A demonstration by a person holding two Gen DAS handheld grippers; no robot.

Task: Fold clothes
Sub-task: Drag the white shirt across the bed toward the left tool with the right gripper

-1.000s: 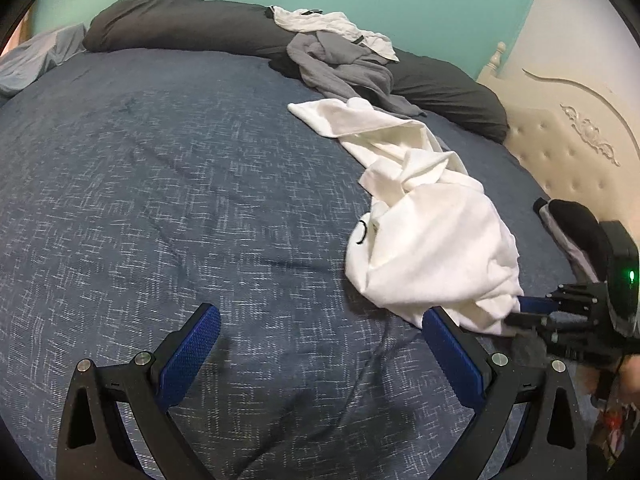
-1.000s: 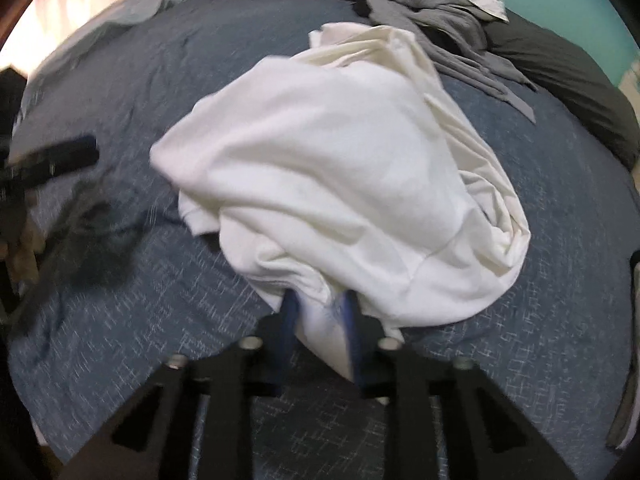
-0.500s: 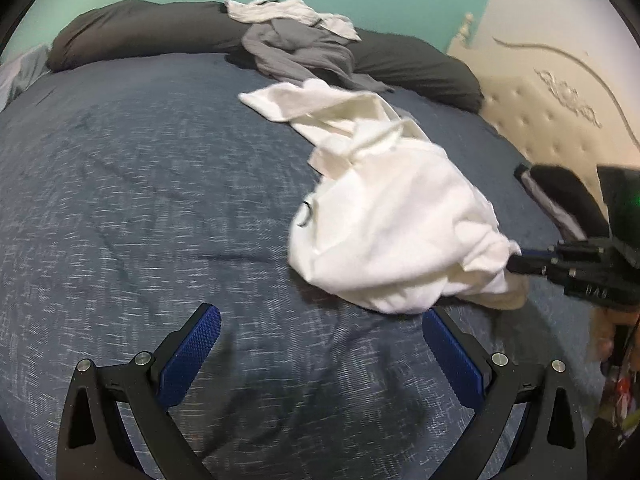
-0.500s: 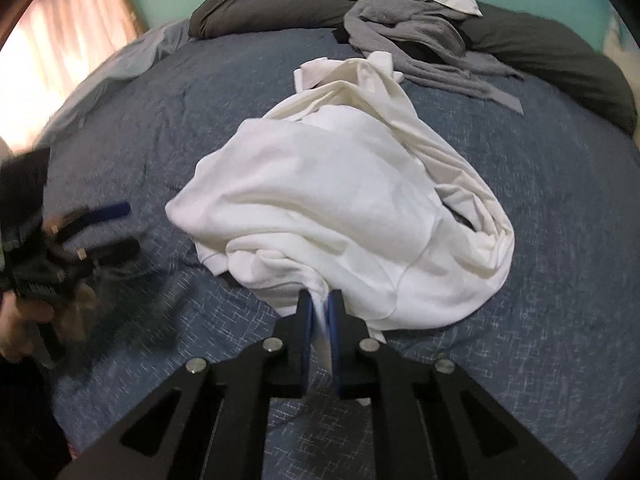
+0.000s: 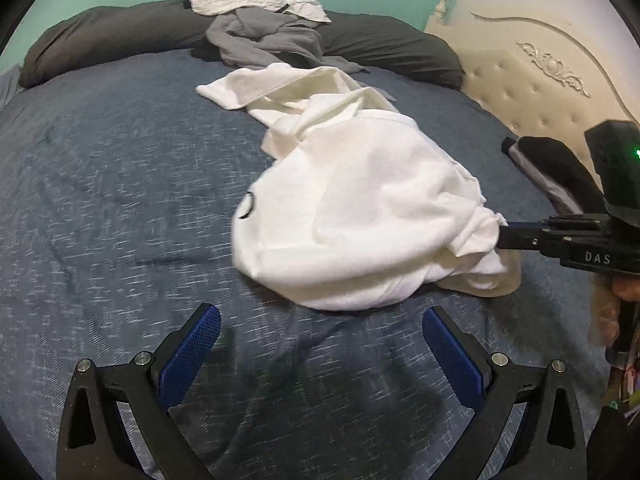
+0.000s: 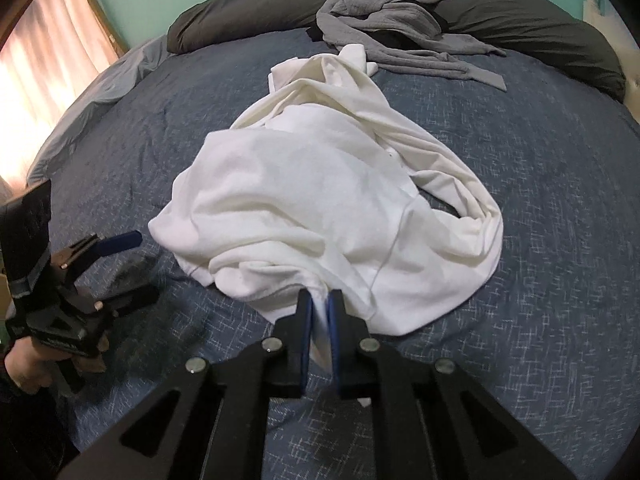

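Right gripper point(image 6: 319, 300) clamped on the near edge of the white shirt point(image 6: 332, 208), which lies crumpled mid-bed on the blue bedspread point(image 6: 560, 240). Left gripper point(image 5: 320, 328) fingers spread wide, empty, just short of the shirt. Grey garment point(image 6: 400, 36) piled near the dark pillows point(image 6: 540, 36).

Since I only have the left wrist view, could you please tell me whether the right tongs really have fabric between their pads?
Observer: Yes, the right tongs are shut on a fold at the near edge of the white shirt.
Operator: Thank you. Does the shirt's right side lie flat?
Observer: No, it curls open there, and the blue bedspread shows through the gap.
Operator: And what is beyond the bed's left side?
Observer: A sunlit curtain.
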